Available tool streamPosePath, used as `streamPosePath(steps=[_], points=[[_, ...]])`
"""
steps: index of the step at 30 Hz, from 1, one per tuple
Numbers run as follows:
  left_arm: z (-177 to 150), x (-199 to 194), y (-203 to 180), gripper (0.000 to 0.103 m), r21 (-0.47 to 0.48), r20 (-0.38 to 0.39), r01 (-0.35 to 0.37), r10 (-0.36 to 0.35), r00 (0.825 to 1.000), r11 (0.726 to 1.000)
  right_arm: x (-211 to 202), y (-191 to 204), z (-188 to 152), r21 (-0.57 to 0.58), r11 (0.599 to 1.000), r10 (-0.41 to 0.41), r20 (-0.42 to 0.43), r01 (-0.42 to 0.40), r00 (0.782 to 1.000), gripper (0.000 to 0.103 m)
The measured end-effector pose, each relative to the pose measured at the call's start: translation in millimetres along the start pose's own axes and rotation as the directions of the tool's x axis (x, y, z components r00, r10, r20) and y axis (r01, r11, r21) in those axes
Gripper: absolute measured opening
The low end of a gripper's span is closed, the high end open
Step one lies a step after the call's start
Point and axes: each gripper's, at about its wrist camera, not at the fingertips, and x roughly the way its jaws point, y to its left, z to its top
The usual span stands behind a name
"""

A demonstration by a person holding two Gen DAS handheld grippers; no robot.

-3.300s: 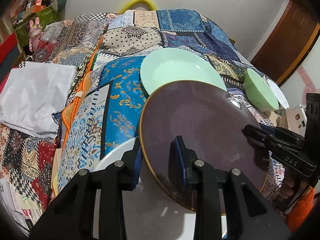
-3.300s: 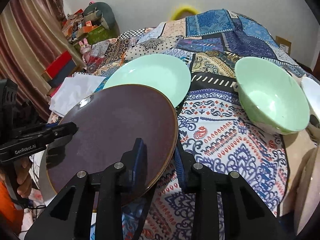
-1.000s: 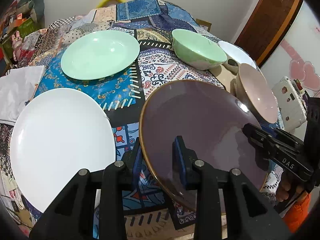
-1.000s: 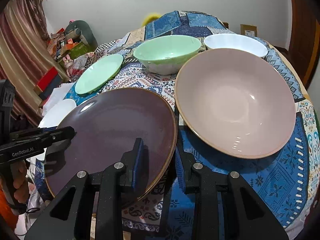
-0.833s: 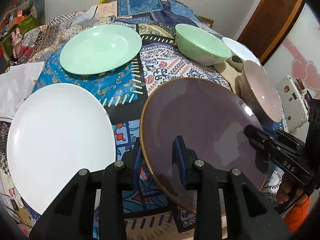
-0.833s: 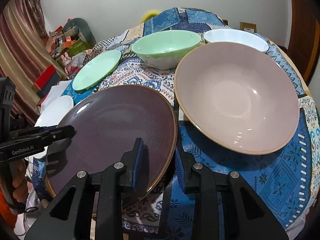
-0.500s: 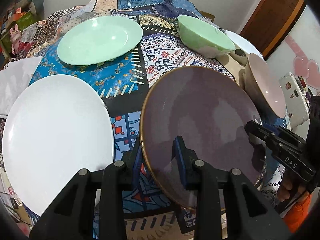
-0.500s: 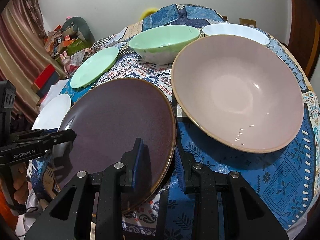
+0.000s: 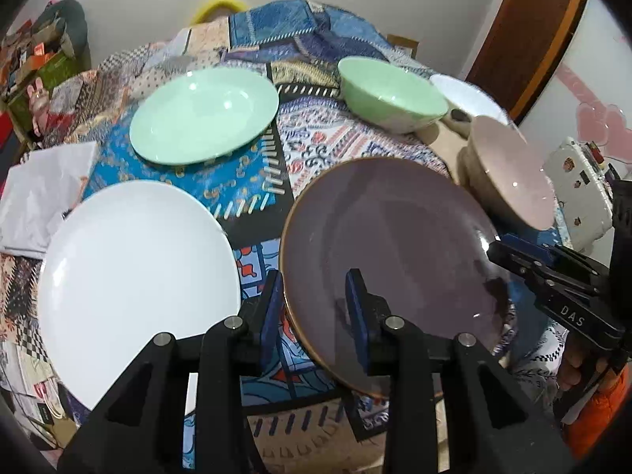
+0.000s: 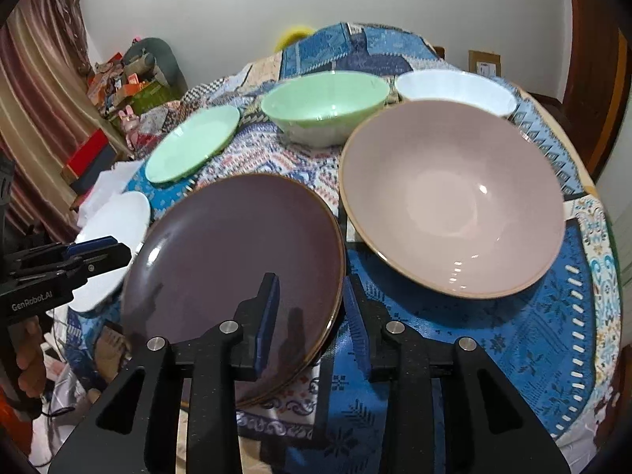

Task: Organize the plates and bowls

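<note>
Plates and bowls sit spread over the patchwork-covered tabletop (image 10: 513,335), and the dark purple plate (image 9: 387,252) lies between the white plate (image 9: 134,276) and the pink bowl (image 10: 454,197), its rim almost against the bowl's. The left gripper (image 9: 314,308) and right gripper (image 10: 312,316) each straddle one edge of it; both have just been easing open, and I see a gap at the pads, so neither seems to pinch it now. Pulling away carelessly could snag the rim and knock the plate into the pink bowl, or drag the cloth. Whether the plate rests fully flat I can't tell: its near edge hides behind the gripper bodies.
</note>
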Motion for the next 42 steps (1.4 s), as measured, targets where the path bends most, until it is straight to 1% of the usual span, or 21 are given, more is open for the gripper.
streamPosePath(steps=[5,7,12,14,15,16,17,19,21,23,27,30,35,36,40,42], points=[[1,-23,-3,0.045,0.013,0.061,-0.018,0.018,0.998,1.000,-17,11,8,-0.016,1.000,0.011,0.045,-0.010,0.999,0.041],[1,-33,-2,0.052,0.009,0.088,-0.022,0.022,0.996,1.000,-20,18,10,-0.029,0.999,0.015,0.061,-0.013,0.998,0.045],[-2,-56,9,0.053,-0.008,0.132,-0.031,0.032,0.991,0.999,-29,40,20,-0.073,0.997,0.040,0.101,-0.032,0.994,0.054],[-4,-65,15,0.060,-0.023,0.148,-0.025,0.028,0.989,0.999,-31,50,23,-0.092,0.995,0.050,0.111,-0.040,0.993,0.055],[-5,-71,20,0.069,-0.035,0.165,-0.023,0.029,0.986,0.999,-31,55,25,-0.101,0.994,0.056,0.114,-0.045,0.992,0.056],[-7,-78,25,0.074,-0.048,0.191,-0.024,0.033,0.981,0.999,-31,60,26,-0.110,0.993,0.062,0.117,-0.049,0.991,0.056],[-8,-82,28,0.076,-0.054,0.206,-0.026,0.037,0.978,0.998,-30,65,27,-0.120,0.991,0.069,0.119,-0.054,0.990,0.057],[-12,-92,36,0.083,-0.062,0.240,-0.045,0.059,0.969,0.997,-28,75,30,-0.138,0.988,0.084,0.118,-0.067,0.989,0.057],[-14,-102,46,0.086,-0.071,0.265,-0.071,0.088,0.960,0.995,-25,85,32,-0.154,0.985,0.100,0.115,-0.081,0.988,0.057],[-16,-108,55,0.088,-0.083,0.276,-0.088,0.108,0.955,0.993,-22,95,33,-0.168,0.981,0.113,0.111,-0.093,0.987,0.058],[-22,-116,80,0.091,-0.117,0.274,-0.117,0.145,0.951,0.986,-11,115,38,-0.197,0.973,0.139,0.094,-0.118,0.986,0.060],[-28,-118,100,0.096,-0.147,0.260,-0.143,0.177,0.949,0.979,-2,128,41,-0.216,0.967,0.155,0.072,-0.137,0.985,0.061],[-38,-110,133,0.097,-0.170,0.224,-0.202,0.237,0.945,0.965,18,146,45,-0.250,0.957,0.159,0.031,-0.146,0.987,0.062],[-40,-108,138,0.097,-0.176,0.213,-0.209,0.245,0.946,0.962,22,149,45,-0.254,0.956,0.159,0.023,-0.148,0.987,0.062],[-48,-94,166,0.097,-0.216,0.152,-0.210,0.245,0.957,0.954,39,162,46,-0.274,0.950,0.152,-0.015,-0.151,0.988,0.062],[-51,-88,177,0.097,-0.228,0.132,-0.219,0.253,0.958,0.949,47,165,45,-0.278,0.948,0.149,-0.035,-0.153,0.988,0.062]])
